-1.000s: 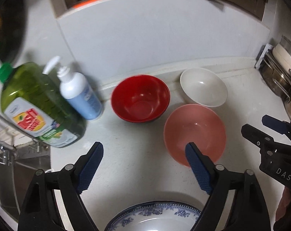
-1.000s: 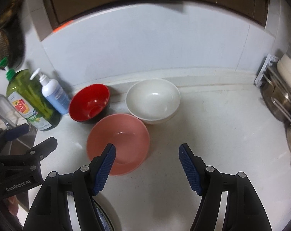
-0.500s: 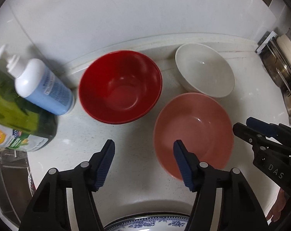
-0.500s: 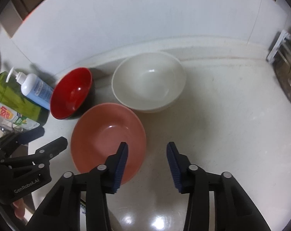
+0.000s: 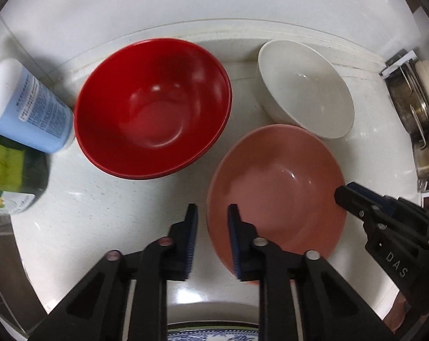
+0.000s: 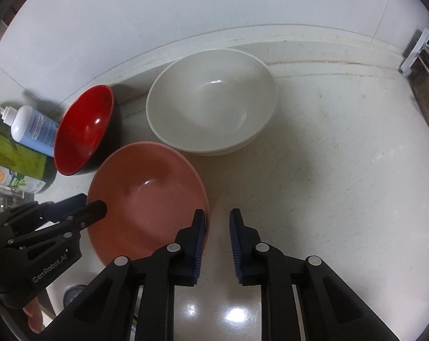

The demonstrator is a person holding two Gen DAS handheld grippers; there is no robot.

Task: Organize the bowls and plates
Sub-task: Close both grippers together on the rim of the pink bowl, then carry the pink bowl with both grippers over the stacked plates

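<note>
A pink bowl (image 5: 279,187) sits on the white counter, with a red bowl (image 5: 154,105) to its left and a white bowl (image 5: 305,85) behind it. My left gripper (image 5: 210,221) straddles the pink bowl's left rim, one finger inside, one outside, jaws narrowed with a gap. My right gripper (image 6: 217,227) straddles the same bowl's right rim (image 6: 205,207), jaws also narrowed with a gap. The pink bowl (image 6: 146,193), red bowl (image 6: 83,128) and white bowl (image 6: 211,99) show in the right wrist view.
A blue lotion bottle (image 5: 24,108) and a green soap bottle (image 5: 12,176) stand left of the red bowl. A metal dish rack (image 5: 418,119) is at the right. A blue-patterned plate (image 5: 211,336) lies at the near edge. The wall runs close behind the bowls.
Both grippers have moved down and forward to the pink bowl's rim, and both have narrowed from wide open to a small gap around the rim.
</note>
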